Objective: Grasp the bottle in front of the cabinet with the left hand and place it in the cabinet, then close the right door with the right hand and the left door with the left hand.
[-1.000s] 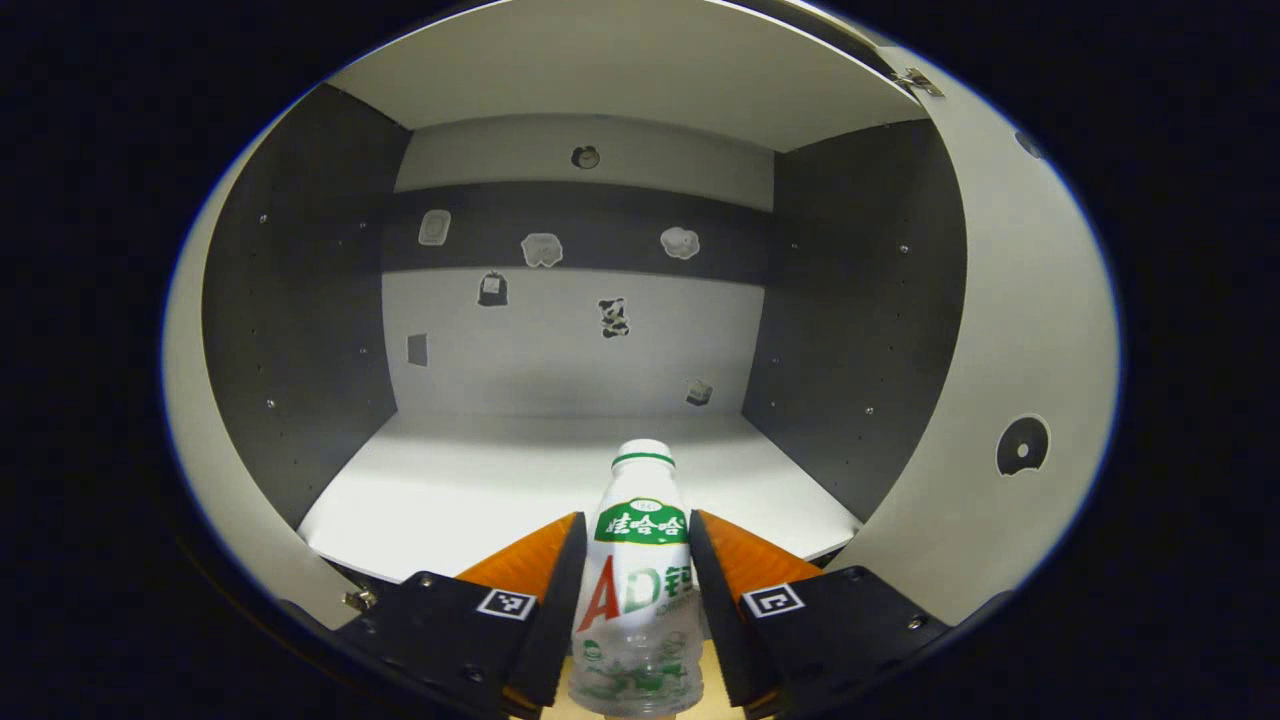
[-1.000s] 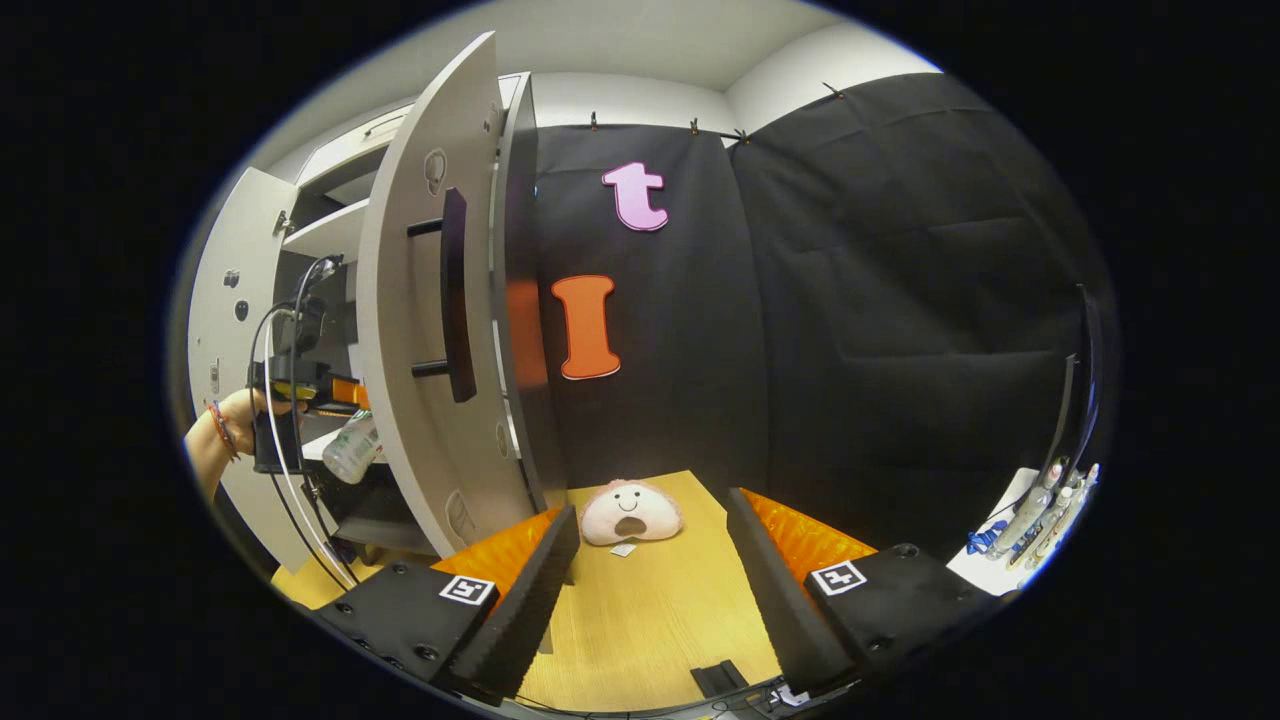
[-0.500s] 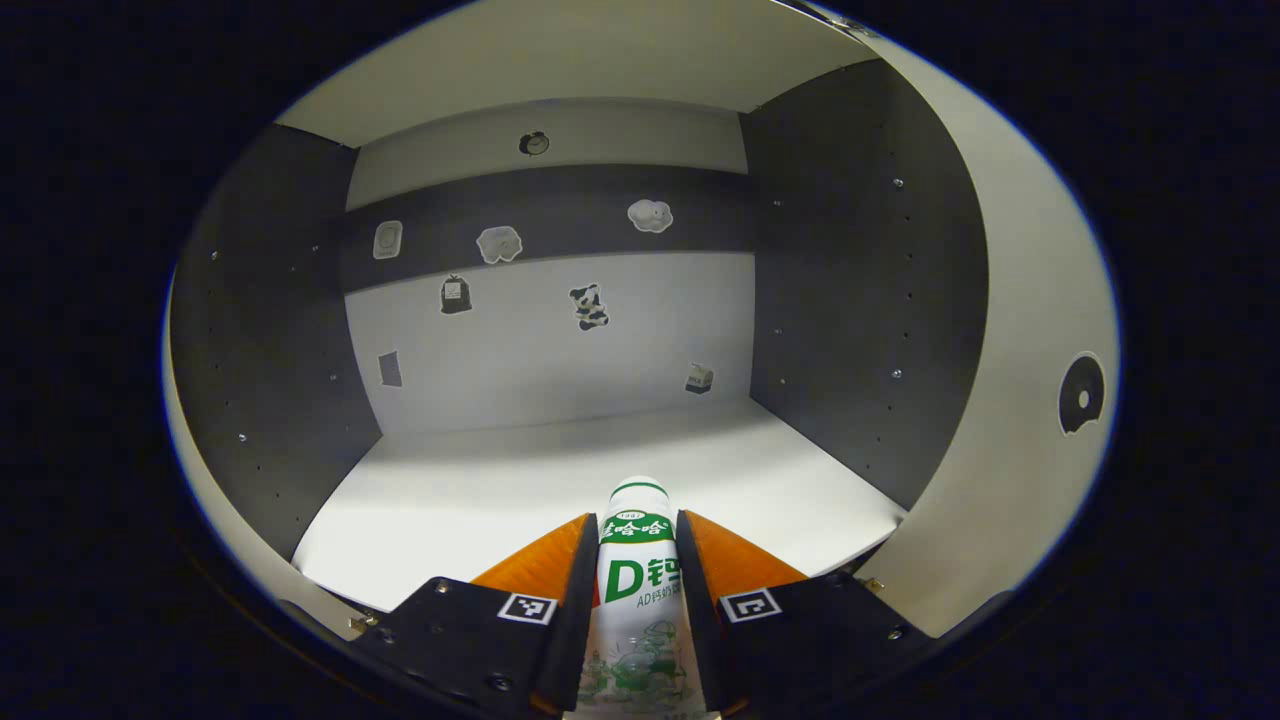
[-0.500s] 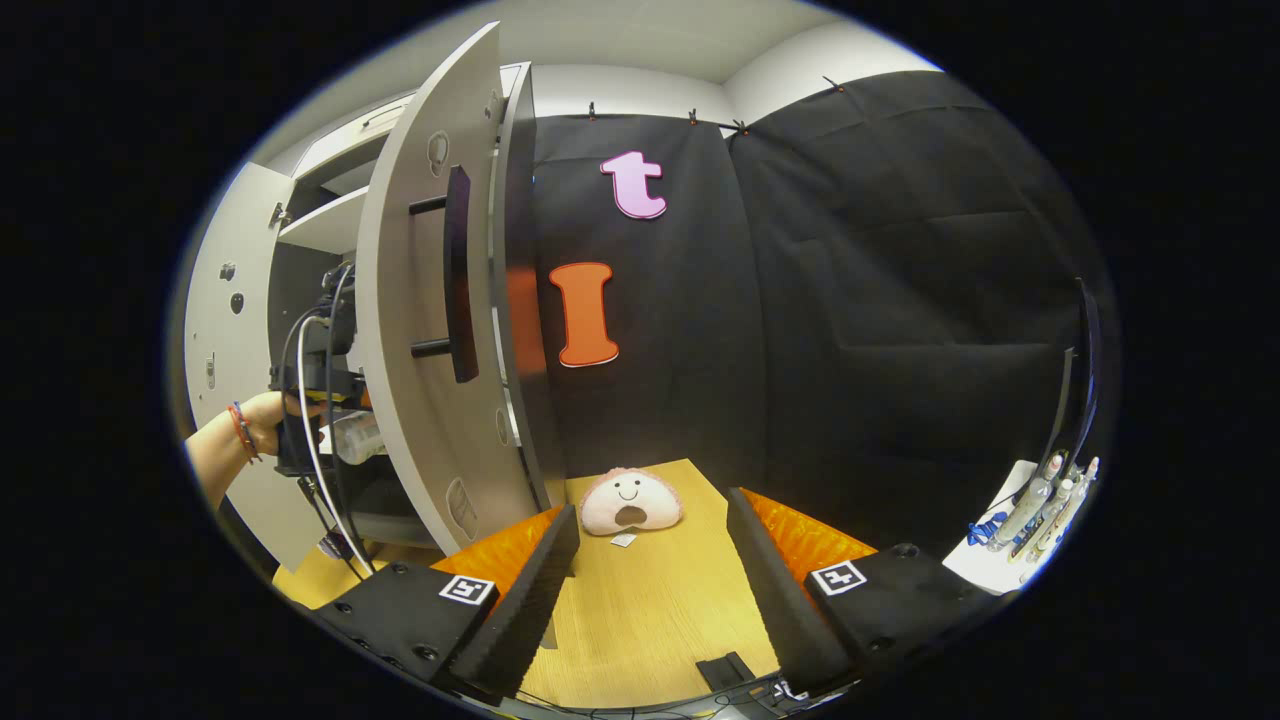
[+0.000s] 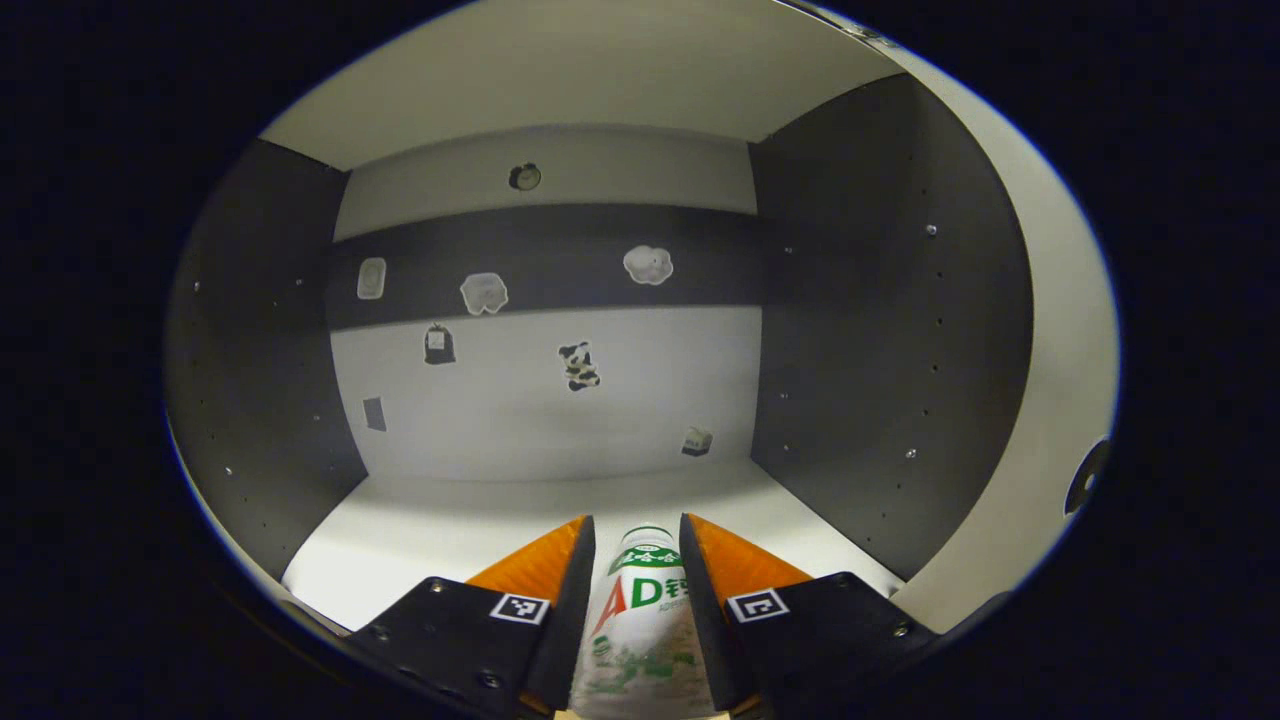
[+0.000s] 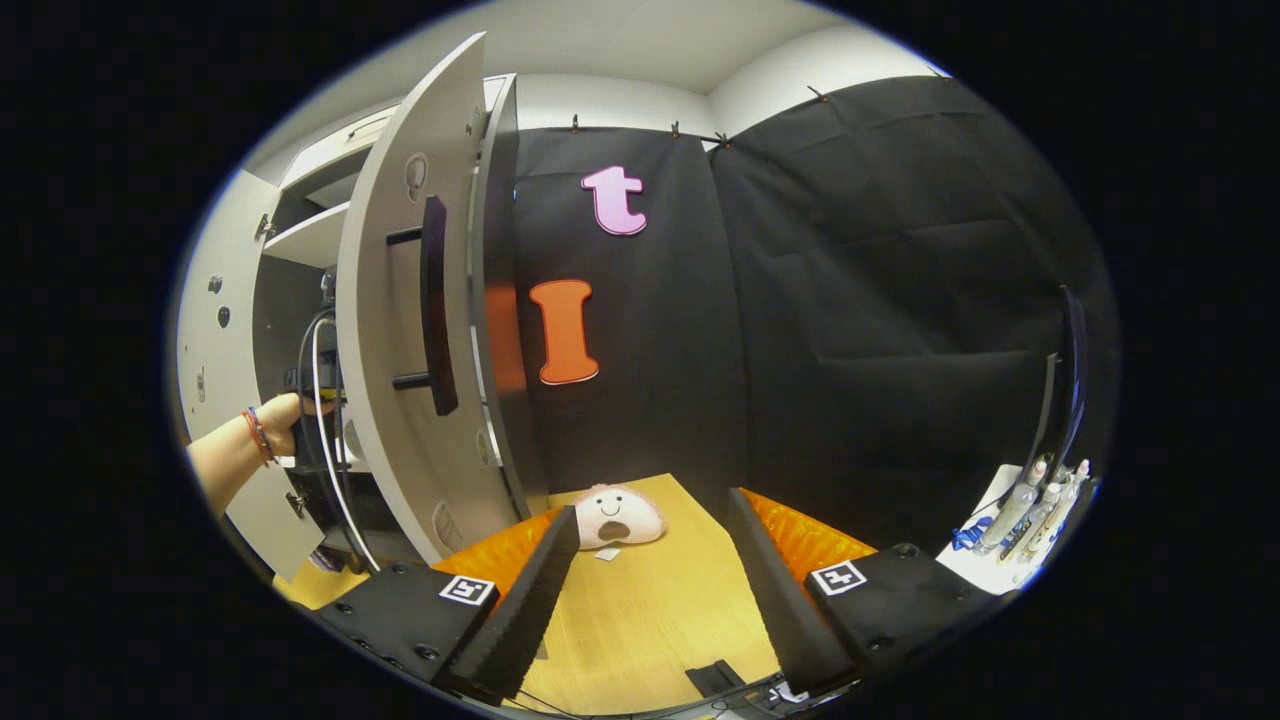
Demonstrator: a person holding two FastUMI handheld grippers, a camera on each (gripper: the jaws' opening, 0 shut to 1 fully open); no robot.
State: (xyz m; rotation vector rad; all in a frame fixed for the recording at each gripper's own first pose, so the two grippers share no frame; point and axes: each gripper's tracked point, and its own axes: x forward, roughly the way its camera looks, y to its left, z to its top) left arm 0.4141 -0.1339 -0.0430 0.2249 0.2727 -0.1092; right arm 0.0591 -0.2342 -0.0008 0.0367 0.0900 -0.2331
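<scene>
Change: left gripper has carried the bottle deeper into the cabinet, over its shelf.
Jaws: left pinches bottle; right gripper spread, empty.
Meaning: release looks close; right door still open.

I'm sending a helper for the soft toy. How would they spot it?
Start at the cabinet's open right door with its dark handle. On the wooden tabletop past the door's foot lies a pale pink plush, the one soft, face-stitched thing there.

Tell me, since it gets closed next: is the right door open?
Open. The right door swings outward, its handle facing the room.
</scene>
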